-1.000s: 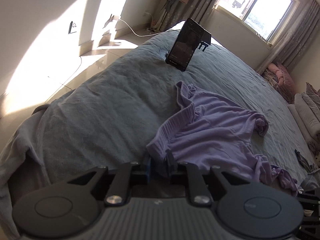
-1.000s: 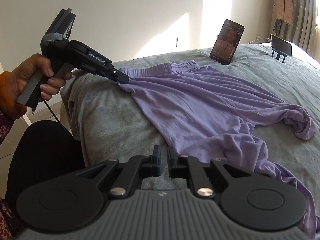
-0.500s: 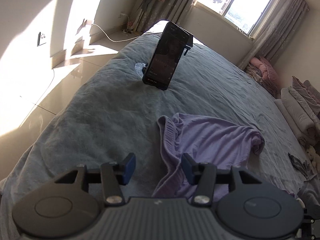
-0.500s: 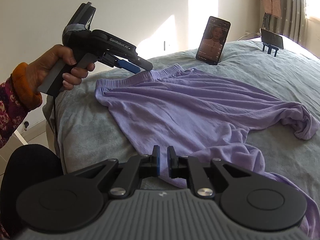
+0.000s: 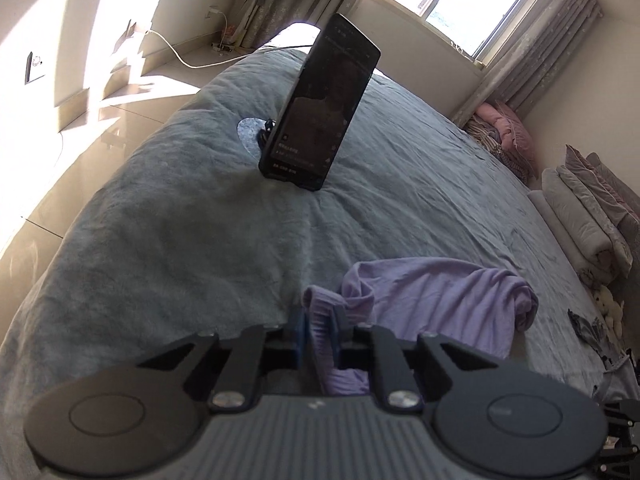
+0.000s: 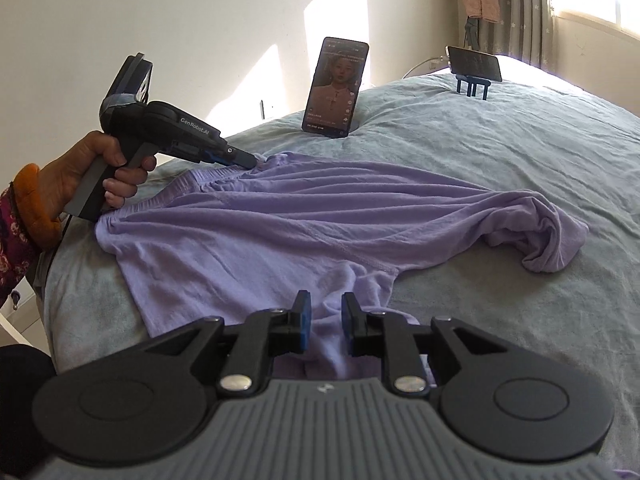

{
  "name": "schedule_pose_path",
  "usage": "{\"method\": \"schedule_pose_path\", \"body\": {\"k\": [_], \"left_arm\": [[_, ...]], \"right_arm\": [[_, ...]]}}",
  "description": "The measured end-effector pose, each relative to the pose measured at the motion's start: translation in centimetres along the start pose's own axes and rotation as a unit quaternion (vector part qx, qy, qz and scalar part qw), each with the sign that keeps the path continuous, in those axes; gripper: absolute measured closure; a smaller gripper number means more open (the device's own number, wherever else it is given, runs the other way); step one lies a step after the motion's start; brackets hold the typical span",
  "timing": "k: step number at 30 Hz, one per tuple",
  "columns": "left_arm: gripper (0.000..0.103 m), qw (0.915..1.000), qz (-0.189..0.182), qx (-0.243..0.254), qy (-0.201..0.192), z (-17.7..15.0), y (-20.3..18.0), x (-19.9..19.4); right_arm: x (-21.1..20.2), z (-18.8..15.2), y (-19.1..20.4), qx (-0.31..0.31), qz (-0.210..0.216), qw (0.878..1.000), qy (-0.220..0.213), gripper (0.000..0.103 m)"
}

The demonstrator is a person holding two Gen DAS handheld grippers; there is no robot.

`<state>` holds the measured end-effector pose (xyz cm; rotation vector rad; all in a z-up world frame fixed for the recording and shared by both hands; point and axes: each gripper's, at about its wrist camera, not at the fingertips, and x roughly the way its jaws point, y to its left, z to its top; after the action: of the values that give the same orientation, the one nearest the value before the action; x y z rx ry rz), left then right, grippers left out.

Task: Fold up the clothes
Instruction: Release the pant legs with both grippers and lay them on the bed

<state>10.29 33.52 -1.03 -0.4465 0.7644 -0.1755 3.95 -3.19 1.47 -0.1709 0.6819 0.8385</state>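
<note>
Now — left gripper on lilac waistband

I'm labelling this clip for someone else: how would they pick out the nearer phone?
On the grey-blue bed, beyond the purple garment, two phones stand. The nearer phone stands upright, its screen lit; the farther phone lies sideways on a blue stand.

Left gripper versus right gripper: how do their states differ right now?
The left gripper is shut on the waistband of the purple knit garment; the right gripper is open, with cloth between its fingers but not pinched. The left works at the waistband end, near the upright black phone; the right sits at the near hem. Both hang low over the grey bedspread.
</note>
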Motion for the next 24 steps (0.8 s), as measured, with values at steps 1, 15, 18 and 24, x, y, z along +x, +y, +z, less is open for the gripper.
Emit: {"method": "schedule_pose_path", "body": {"k": [1,15,18,24], "left_arm": [[0.095,0.9999,0.004,0.003,-0.012,0.0,-0.1,-0.2],[0.095,0.9942,0.080,0.006,-0.071,2.2,2.4,-0.4],[0.085,0.9945,0.078,0.015,-0.068,2.0,2.0,-1.1],[0.063,0.9952,0.079,0.011,-0.057,1.0,1.1,-2.8]], "right_arm": [[-0.1,-0.1,-0.8,0.011,-0.008,1.000,-0.004,0.068],[-0.1,-0.8,-4.4,0.067,-0.056,0.996,-0.007,0.067],[-0.2,-0.7,-4.6,0.068,-0.057,0.996,-0.006,0.066],[-0.9,-0.8,-4.2,0.065,-0.059,0.996,-0.006,0.061]]}}
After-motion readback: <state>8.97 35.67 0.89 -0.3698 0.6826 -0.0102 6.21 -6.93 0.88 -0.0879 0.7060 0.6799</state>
